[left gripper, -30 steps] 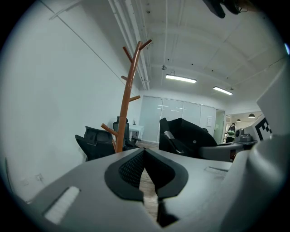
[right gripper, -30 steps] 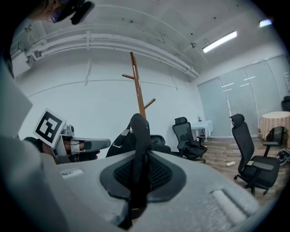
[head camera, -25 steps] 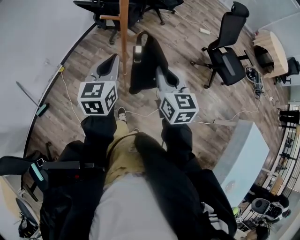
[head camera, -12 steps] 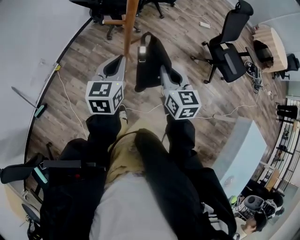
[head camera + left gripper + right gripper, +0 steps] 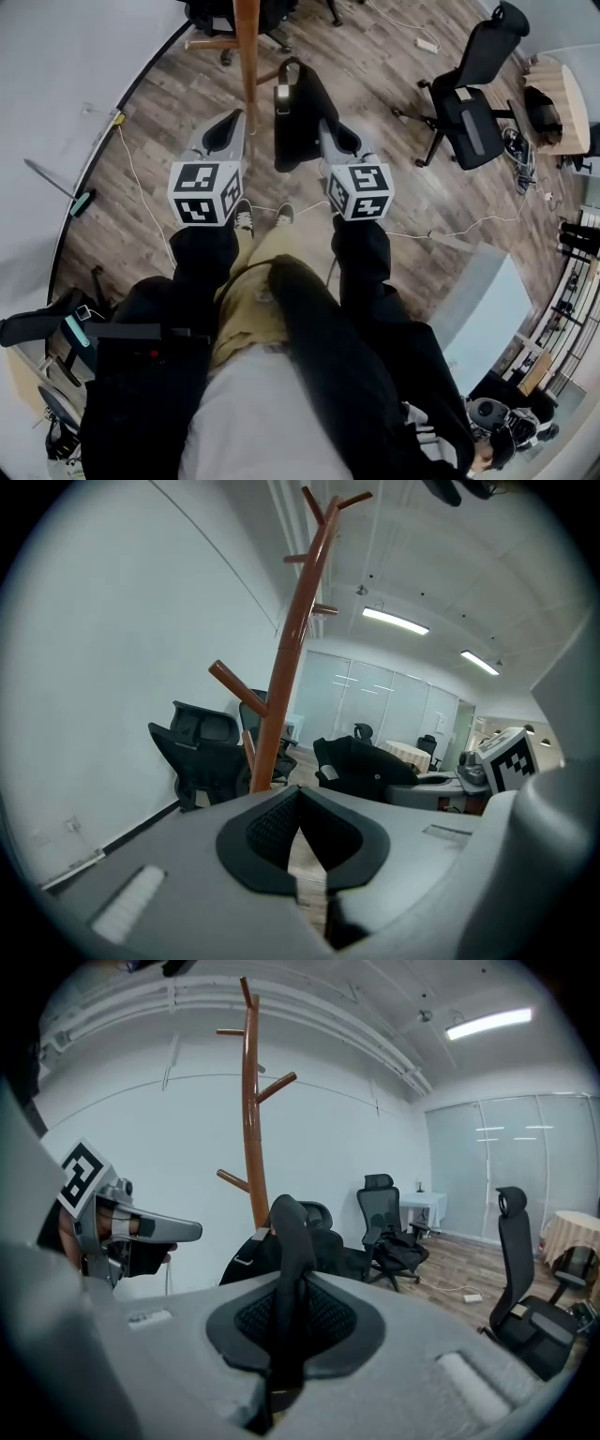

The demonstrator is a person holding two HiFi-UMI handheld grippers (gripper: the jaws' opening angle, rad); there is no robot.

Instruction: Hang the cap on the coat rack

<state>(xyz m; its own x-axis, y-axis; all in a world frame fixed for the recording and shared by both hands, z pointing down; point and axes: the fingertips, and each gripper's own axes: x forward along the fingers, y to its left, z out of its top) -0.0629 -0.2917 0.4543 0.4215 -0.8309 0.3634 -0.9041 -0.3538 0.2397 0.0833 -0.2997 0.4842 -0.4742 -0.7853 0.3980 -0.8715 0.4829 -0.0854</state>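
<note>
I am holding both arms out forward, my left gripper (image 5: 238,120) closed on nothing, my right gripper (image 5: 324,129) pinching the cap (image 5: 298,112).

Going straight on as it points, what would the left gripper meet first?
Probably the coat rack's pole, almost dead ahead of the left gripper; depth is unclear, so it might just slip past it.

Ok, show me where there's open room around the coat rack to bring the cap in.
Open: the bare wood floor between the coat rack and the office chair on the right; the rack's pegs are all bare. Crowded: chairs packed behind the rack's base, and the wall close on its left.
</note>
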